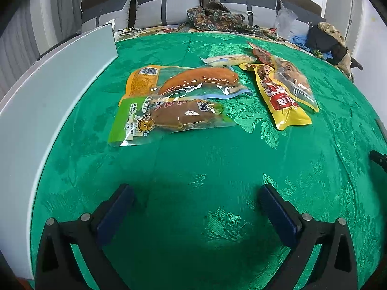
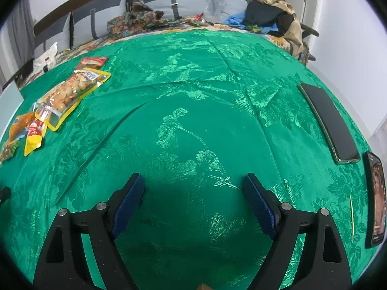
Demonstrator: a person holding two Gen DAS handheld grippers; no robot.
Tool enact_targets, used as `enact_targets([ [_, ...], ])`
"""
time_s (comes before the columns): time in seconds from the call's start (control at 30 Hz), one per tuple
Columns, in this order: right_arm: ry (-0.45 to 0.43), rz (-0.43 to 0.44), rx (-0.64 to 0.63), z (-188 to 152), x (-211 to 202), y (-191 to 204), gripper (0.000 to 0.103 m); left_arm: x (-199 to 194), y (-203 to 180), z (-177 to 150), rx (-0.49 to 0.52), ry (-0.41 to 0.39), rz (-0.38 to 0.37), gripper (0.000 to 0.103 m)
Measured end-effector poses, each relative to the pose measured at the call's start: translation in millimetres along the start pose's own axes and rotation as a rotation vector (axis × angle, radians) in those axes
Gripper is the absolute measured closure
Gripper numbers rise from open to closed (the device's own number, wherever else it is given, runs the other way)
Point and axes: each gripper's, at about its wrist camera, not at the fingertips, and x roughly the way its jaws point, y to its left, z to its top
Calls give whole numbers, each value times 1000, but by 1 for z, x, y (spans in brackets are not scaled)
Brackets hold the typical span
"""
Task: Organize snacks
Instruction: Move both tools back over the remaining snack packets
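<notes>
Several snack packs lie on the green tablecloth (image 1: 193, 164). In the left wrist view a green-edged pack with a brown drumstick (image 1: 169, 118) lies nearest, an orange pack with an orange drumstick (image 1: 183, 81) behind it, a pale pack (image 1: 229, 60) further back, and a yellow-red pack (image 1: 283, 96) under a clear pack of round snacks (image 1: 293, 79) to the right. My left gripper (image 1: 196, 200) is open and empty, short of the packs. My right gripper (image 2: 193, 191) is open and empty over bare cloth; the yellow-edged pack of round snacks (image 2: 70, 91) lies far left.
A white board or box (image 1: 48, 91) stands along the table's left edge. Two phones (image 2: 331, 123) (image 2: 376, 200) lie at the right edge, with a thin stick (image 2: 352, 215) beside them. A sofa with cushions, clothes and bags (image 2: 266, 14) runs behind the table.
</notes>
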Motion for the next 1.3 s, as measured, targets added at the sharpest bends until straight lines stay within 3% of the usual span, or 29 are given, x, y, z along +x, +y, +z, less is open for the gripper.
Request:
enact_targets([
  [1.3, 1, -7, 1, 0, 0, 0, 14, 0, -1, -1, 0, -3, -3, 0],
])
